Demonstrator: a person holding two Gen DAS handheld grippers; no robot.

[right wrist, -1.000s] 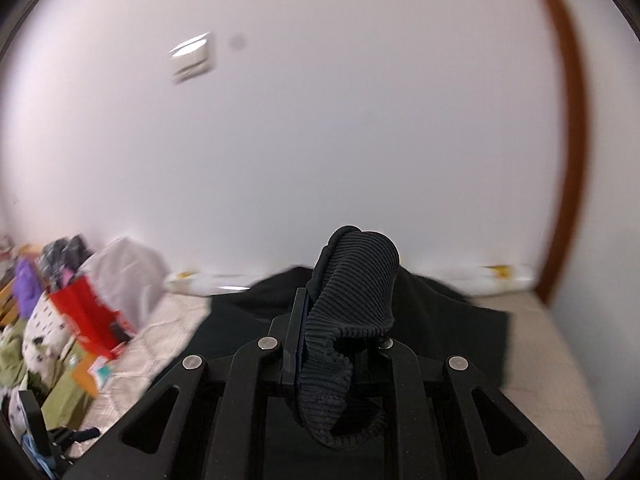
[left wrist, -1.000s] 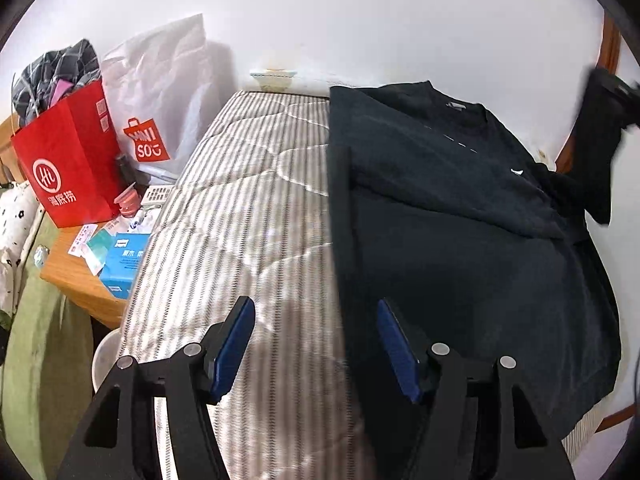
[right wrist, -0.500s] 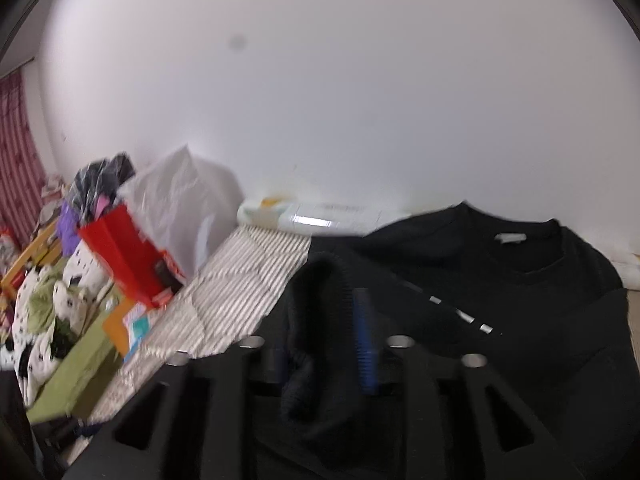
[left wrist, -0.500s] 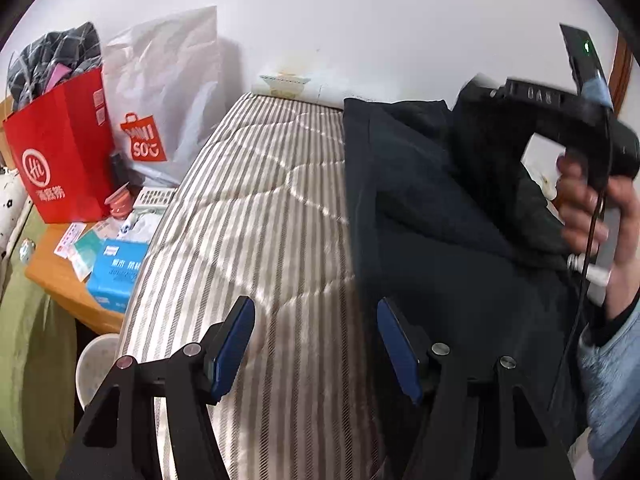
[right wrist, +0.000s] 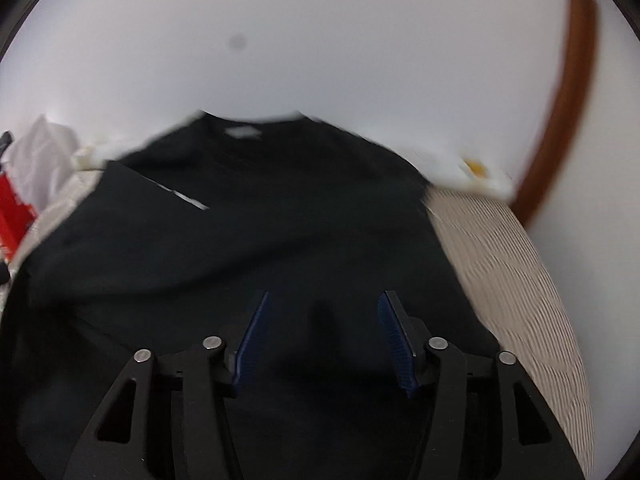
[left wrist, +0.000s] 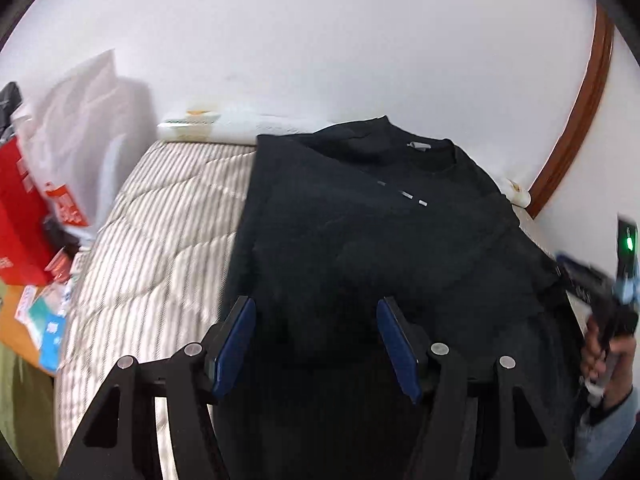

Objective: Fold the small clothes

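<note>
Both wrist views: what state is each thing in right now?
Black sweatshirt: flat on the bed, sleeves folded in, not gripped.
Left claw: open, empty, above the sweatshirt.
Right claw: open, empty, above the sweatshirt.
Red bag: upright beside the bed.

- Your left wrist view is evenly lit by soft, diffuse light; the white wall reads bright without glare.
- The black sweatshirt swallows detail, so its folds barely show.
- Your right wrist view is smeared by motion blur: the striped mattress streaks and the sweatshirt's edges go soft.
- Fisheye bending curves the brown door frame, and dark vignetting fills both views' corners.
- The red bag blurs at the left edge.
</note>
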